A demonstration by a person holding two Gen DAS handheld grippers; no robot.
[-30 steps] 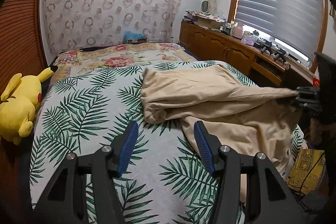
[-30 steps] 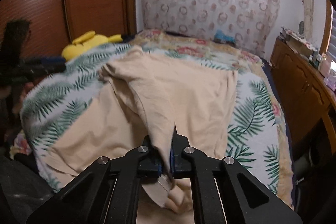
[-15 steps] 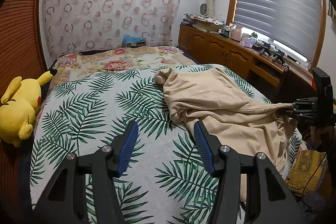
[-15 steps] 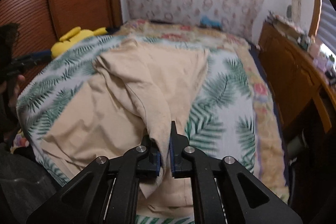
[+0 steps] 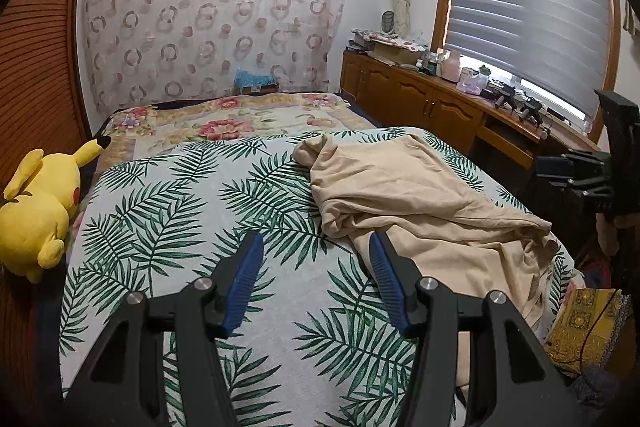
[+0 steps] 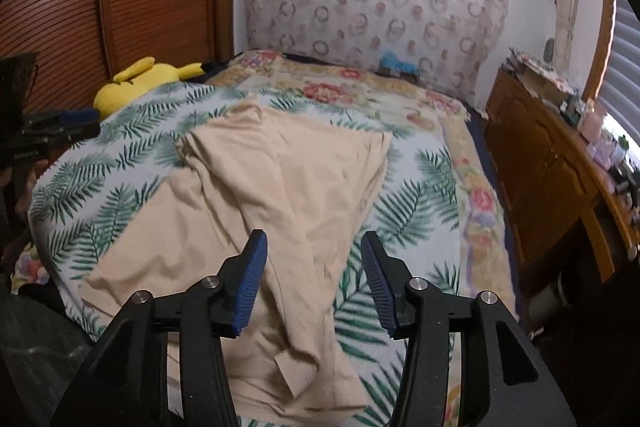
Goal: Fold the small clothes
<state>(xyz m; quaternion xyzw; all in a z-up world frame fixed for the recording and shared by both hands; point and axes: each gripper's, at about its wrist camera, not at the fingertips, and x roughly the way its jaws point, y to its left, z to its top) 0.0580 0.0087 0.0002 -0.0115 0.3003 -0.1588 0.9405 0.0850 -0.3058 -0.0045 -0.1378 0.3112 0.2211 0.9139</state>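
A beige garment (image 5: 416,195) lies crumpled on the palm-leaf bedspread (image 5: 168,211), on the bed's right side, with part hanging over the near edge. My left gripper (image 5: 316,259) is open and empty above the bedspread, just left of the cloth. In the right wrist view the garment (image 6: 272,187) lies loosely bunched across the bed. My right gripper (image 6: 312,259) is open above its near part and holds nothing. The right gripper also shows at the right edge of the left wrist view (image 5: 576,171).
A yellow plush toy (image 5: 36,211) lies at the bed's left edge by a wooden louvred wall (image 6: 80,7). A floral blanket (image 5: 224,123) covers the far end. A wooden cabinet (image 5: 424,103) with clutter runs along the right under a window blind.
My right gripper has opened and let go of the beige garment, which dropped onto the bed. The cloth now lies slack. My left gripper stays open.
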